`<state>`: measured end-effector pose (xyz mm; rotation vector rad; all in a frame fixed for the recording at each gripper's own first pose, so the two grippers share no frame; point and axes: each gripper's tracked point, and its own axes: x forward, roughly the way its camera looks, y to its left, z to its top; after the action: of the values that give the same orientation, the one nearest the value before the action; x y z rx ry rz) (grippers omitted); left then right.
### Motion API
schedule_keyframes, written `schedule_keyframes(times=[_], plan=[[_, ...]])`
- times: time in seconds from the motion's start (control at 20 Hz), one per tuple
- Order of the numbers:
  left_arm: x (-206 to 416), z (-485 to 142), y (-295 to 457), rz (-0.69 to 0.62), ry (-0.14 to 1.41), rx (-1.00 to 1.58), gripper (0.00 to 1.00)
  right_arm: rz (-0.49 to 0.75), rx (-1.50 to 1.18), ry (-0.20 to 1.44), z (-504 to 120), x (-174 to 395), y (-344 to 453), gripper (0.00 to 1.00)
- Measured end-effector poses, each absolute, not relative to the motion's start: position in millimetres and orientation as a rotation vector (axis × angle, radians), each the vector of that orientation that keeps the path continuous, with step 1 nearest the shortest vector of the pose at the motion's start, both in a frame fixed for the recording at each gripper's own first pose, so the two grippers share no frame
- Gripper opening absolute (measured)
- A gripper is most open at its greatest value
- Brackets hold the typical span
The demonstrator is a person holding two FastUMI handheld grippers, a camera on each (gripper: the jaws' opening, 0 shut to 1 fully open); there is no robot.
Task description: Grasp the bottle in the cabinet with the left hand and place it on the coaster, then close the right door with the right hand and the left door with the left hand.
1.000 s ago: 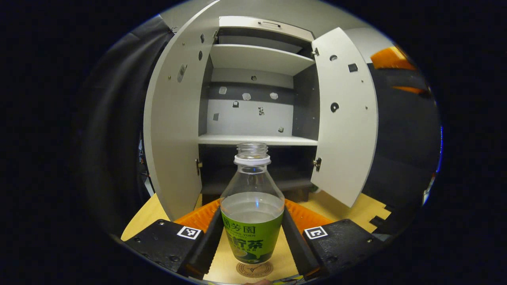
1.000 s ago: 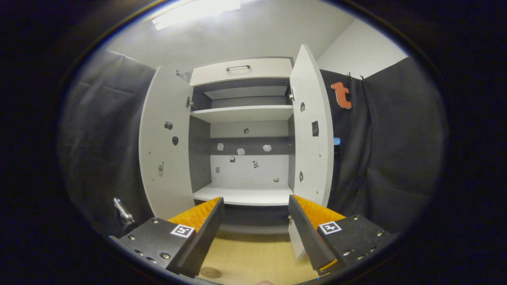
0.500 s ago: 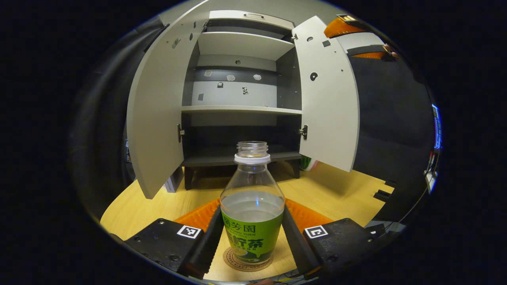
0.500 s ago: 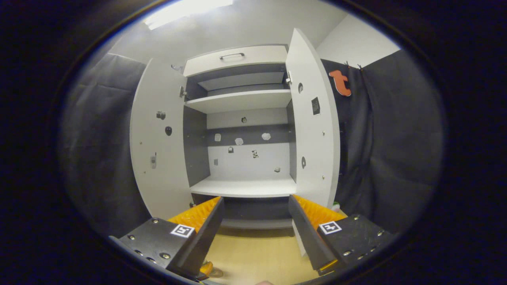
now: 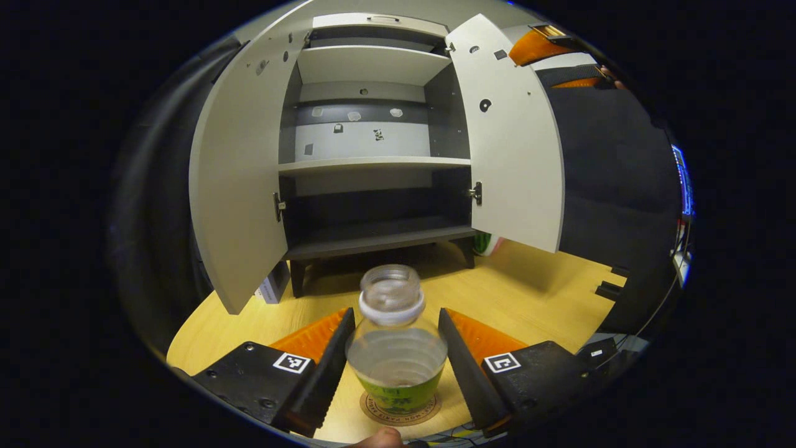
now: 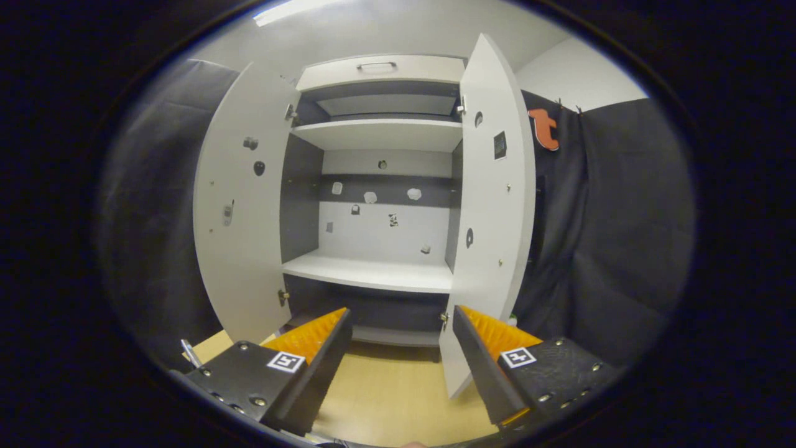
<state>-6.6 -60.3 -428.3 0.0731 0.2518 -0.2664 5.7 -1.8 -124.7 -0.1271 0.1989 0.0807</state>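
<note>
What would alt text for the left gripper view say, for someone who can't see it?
A capless bottle with a green label stands on a round coaster between the left gripper's open jaws. Behind it on the wooden table, a cabinet has both doors open.

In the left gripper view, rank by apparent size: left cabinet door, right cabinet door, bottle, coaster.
1. Left door and right door: both far larger than the rest; too alike, and warped by the fisheye, to rank.
2. Bottle, enlarged by sitting close to the camera.
3. Coaster, mostly hidden under the bottle.
</note>
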Motion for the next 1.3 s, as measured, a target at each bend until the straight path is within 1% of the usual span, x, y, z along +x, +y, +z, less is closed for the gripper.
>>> schedule_keyframes(times=[0.05,0.15,0.2,0.25,0.35,0.5,0.55,0.6,0.65,0.8,0.9,0.95,1.0,1.1,1.15,1.2,1.25,1.3], plan=[[-6,-423,-60,-0.265,0.251,0.078,0.87,0.089,-0.113,0.196,-123,4,-1,0.99],[-10,-411,-62,-0.267,0.245,0.093,0.87,0.096,-0.088,0.195,-124,1,-3,0.99],[-12,-404,-62,-0.264,0.242,0.103,0.87,0.103,-0.074,0.195,-125,-1,-4,0.94],[-14,-394,-60,-0.26,0.236,0.113,0.87,0.109,-0.063,0.19,-125,-3,-5,0.99],[-20,-371,-59,-0.241,0.224,0.134,0.86,0.112,-0.045,0.174,-125,-7,-12,0.99],[-27,-331,-51,-0.179,0.199,0.158,0.87,0.127,0.034,0.152,-127,-15,-22,0.98],[-31,-316,-52,-0.172,0.196,0.152,0.89,0.123,0.073,0.141,-127,-16,-28,0.94],[-34,-300,-53,-0.167,0.193,0.146,0.89,0.109,0.109,0.137,-128,-17,-35,0.94],[-37,-280,-56,-0.166,0.178,0.143,0.89,0.083,0.135,0.139,-129,-17,-45,0.98],[-33,-213,-62,-0.177,0.09,0.155,0.89,0.02,0.15,0.131,-125,-19,-72,0.98],[-26,-178,-64,-0.172,0.063,0.148,0.89,-0.017,0.124,0.115,-118,-20,-88,0.99],[-22,-162,-66,-0.168,0.064,0.126,0.92,-0.015,0.11,0.096,-112,-20,-92,0.99],[-19,-148,-70,-0.171,0.063,0.091,0.89,-0.012,0.097,0.077,-106,-20,-95,0.99],[-14,-115,-76,-0.188,0.052,0.015,0.89,-0.026,0.073,0.057,-99,-18,-110,0.98],[-12,-100,-75,-0.192,0.048,-0.015,0.89,-0.041,0.067,0.055,-95,-18,-120,0.94],[-11,-85,-74,-0.202,0.038,-0.039,0.89,-0.059,0.066,0.052,-90,-17,-128,0.99],[-9,-72,-73,-0.205,0.036,-0.059,0.89,-0.073,0.068,0.047,-85,-17,-137,0.94],[-8,-62,-71,-0.211,0.031,-0.075,0.89,-0.086,0.067,0.04,-79,-16,-145,0.99]])
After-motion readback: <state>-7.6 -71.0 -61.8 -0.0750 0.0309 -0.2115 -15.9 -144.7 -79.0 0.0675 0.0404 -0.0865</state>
